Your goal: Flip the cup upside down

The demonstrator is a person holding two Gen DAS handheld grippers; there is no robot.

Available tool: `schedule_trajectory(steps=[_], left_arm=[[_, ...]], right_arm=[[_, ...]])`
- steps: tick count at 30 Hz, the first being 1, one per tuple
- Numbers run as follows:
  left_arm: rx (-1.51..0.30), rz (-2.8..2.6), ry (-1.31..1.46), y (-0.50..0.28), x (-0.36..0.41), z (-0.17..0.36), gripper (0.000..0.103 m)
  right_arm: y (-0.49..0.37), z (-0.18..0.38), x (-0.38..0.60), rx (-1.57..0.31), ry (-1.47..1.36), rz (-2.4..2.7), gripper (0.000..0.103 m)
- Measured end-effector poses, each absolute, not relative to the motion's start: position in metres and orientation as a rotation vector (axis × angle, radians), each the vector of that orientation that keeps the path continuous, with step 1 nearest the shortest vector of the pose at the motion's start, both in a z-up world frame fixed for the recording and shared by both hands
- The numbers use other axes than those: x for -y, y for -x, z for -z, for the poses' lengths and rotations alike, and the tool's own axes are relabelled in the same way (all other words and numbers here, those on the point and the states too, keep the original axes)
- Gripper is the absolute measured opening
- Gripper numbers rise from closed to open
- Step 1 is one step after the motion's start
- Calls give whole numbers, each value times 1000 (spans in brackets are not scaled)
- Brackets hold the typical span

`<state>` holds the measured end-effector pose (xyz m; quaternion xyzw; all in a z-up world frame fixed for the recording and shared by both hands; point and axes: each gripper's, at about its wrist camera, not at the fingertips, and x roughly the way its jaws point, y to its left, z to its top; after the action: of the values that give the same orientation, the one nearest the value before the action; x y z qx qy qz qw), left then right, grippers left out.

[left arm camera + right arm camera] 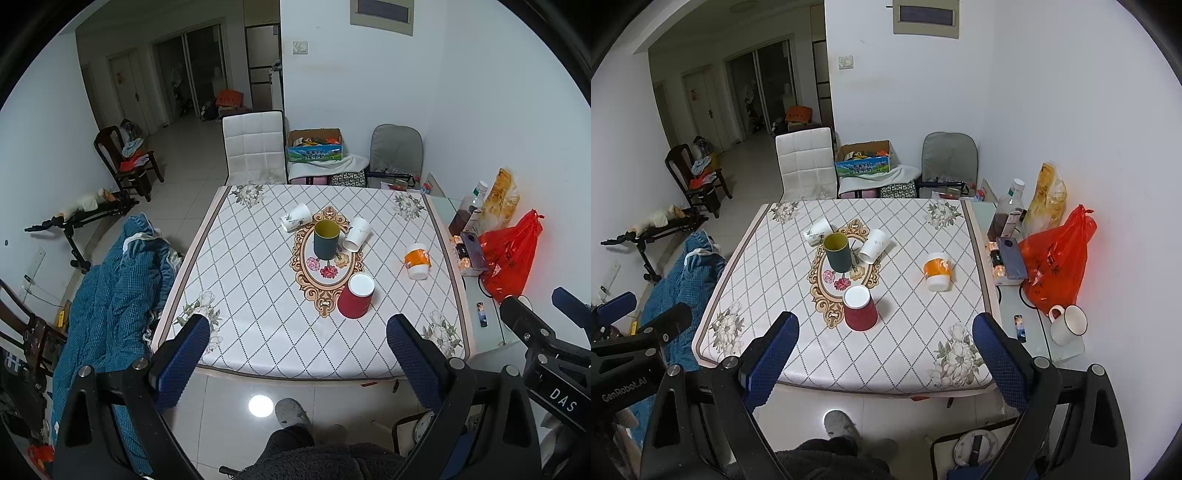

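Several cups are on the patterned table (258, 295) (798, 332). A dark teal cup (326, 240) (838, 252) stands upright, mouth up, at the centre. A red cup (355, 296) (860, 308) stands upside down near the front. An orange-banded white cup (417, 261) (937, 271) stands upside down at the right. Two white cups (295, 217) (357, 233) (817, 231) (873, 246) lie on their sides by the teal cup. My left gripper (299, 332) and right gripper (884, 330) are open and empty, held above the table's front edge.
A side shelf at the right holds an orange bag (1056, 262), bottles (1006, 214), a phone (1012, 256) and a white mug (1067, 325). A white chair (255, 147) and box (314, 144) stand behind the table. A blue blanket (110, 295) lies left.
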<state>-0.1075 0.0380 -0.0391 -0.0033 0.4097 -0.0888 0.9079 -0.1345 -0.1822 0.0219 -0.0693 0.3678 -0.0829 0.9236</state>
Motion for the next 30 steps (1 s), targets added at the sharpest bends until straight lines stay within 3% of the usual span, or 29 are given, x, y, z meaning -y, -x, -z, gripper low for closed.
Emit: schedule_trajectory(steps=[30], left_arm=[[-838,181,3,118,-42,38,98]], right_arm=[[143,-16,182,-763,127,168,97]])
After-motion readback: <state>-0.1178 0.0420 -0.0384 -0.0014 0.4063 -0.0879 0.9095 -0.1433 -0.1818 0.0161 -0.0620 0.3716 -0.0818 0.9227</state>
